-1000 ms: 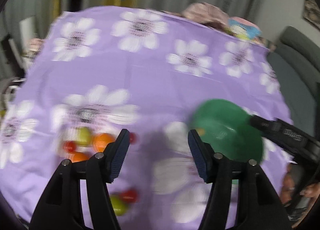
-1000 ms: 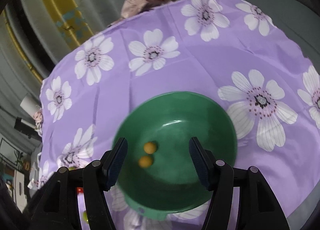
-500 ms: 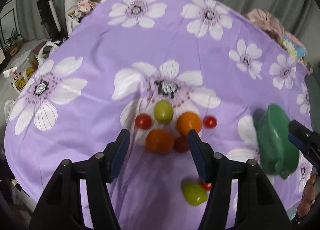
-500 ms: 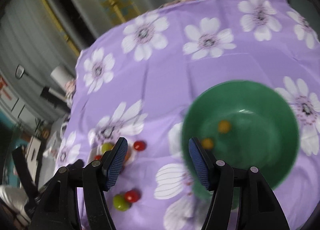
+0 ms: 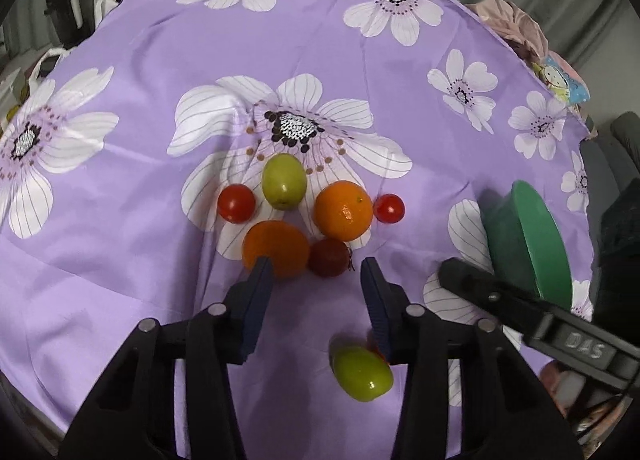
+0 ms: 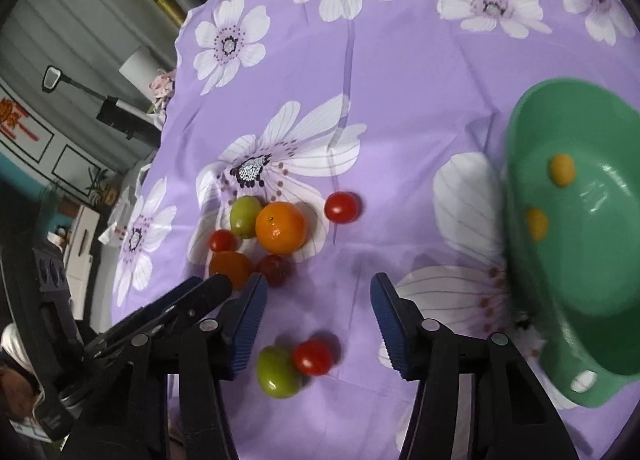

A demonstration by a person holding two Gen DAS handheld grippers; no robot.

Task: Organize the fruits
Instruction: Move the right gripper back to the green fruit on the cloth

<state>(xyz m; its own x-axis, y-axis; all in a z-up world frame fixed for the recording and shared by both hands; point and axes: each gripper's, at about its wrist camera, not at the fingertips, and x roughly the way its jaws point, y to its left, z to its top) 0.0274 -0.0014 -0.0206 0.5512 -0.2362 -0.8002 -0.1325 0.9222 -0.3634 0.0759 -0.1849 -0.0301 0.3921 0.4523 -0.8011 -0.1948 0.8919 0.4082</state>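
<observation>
- Right gripper [image 5: 452, 274], seen from left wrist cam: raised lettering on its black arm, upside down in this view, reads approx. "DAS"; 1st char. uncertain.
- Wall sign [image 6: 16, 120], far left of right wrist cam: orange-red marks on white panel w/ dark frame; too small and blurred to read.
- Printed pouch [image 5: 564, 80] at far edge of purple floral cloth [image 5: 160, 60]: cartoon figure only, no legible text.

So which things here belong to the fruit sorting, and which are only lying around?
Part of the job: green bowl, two oranges, green fruits, red tomatoes, yellow fruits already in the bowl.

Only lying around: flowered cloth, crumpled pink fabric.
</observation>
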